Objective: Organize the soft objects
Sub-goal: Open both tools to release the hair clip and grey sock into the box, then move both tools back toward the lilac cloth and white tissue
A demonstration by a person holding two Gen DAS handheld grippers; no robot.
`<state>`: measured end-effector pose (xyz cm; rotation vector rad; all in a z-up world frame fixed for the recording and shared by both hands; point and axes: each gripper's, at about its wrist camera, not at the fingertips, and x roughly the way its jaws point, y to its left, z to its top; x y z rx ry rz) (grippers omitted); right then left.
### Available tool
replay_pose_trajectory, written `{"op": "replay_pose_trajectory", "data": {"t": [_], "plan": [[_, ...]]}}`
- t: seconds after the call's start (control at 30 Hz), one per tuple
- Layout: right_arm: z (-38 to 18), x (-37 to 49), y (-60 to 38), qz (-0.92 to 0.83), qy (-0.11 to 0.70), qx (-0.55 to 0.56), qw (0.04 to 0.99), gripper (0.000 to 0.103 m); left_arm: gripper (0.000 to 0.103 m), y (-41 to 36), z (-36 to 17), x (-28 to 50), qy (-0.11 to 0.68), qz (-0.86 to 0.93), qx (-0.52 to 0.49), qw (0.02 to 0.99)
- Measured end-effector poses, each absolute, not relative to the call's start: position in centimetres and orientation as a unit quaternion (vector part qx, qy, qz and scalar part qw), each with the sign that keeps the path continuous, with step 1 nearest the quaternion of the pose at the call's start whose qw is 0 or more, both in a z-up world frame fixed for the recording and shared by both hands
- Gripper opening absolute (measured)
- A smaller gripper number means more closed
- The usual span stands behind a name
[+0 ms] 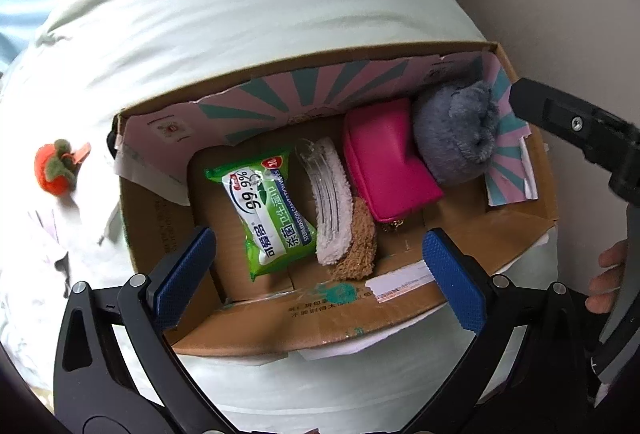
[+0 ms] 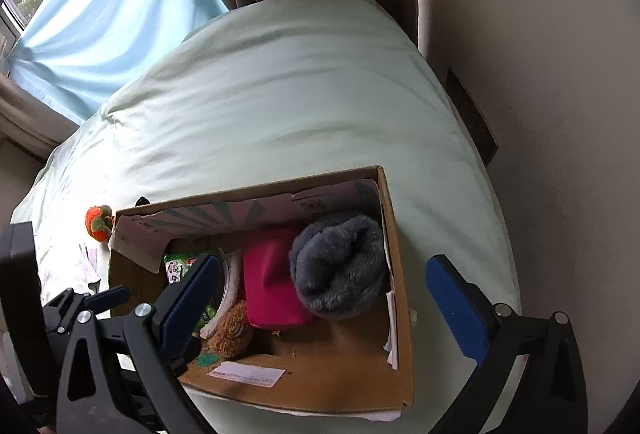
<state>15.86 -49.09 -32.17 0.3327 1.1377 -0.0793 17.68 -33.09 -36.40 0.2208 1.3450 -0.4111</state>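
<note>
Open cardboard box (image 1: 548, 189) sitting on pale green bedding (image 1: 240, 13), holding fluffy grey rolled plush (image 1: 456, 137) beside pink pouch (image 1: 384, 161), green wipes pack (image 1: 268, 213), orange plush (image 1: 56, 169) lying outside, left gripper (image 1: 320, 274) and right gripper (image 2: 324, 302) both hovering spread wide, gripping nothing

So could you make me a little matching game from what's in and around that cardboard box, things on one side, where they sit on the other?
Things:
1. green plastic wipes packet
2. fluffy grey rolled fabric bundle
3. bright pink zip pouch
4. small orange felt fruit toy

Places:
A. outside the cardboard box, on the bed sheet
B. between the white-and-brown slipper and the grey bundle
C. box's left part
D. box's far right corner

Pairs: 1-C, 2-D, 3-B, 4-A
</note>
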Motion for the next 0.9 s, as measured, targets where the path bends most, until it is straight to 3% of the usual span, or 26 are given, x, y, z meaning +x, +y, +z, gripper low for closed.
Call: {"op": "replay_pose_trajectory", "data": {"t": [0.27, 0.9], "plan": [[-29.7, 14.9, -48.5, -0.032, 0.523, 0.145, 0.839, 0.102, 0.103, -32.4, -34.3, 17.7, 0.597, -0.193, 0.104, 0.772], [-17.0, 10.0, -40.8, -0.019, 0.454, 0.065, 0.889, 0.102, 0.103, -23.0, -20.3, 12.4, 0.489, -0.175, 0.067, 0.852]]}}
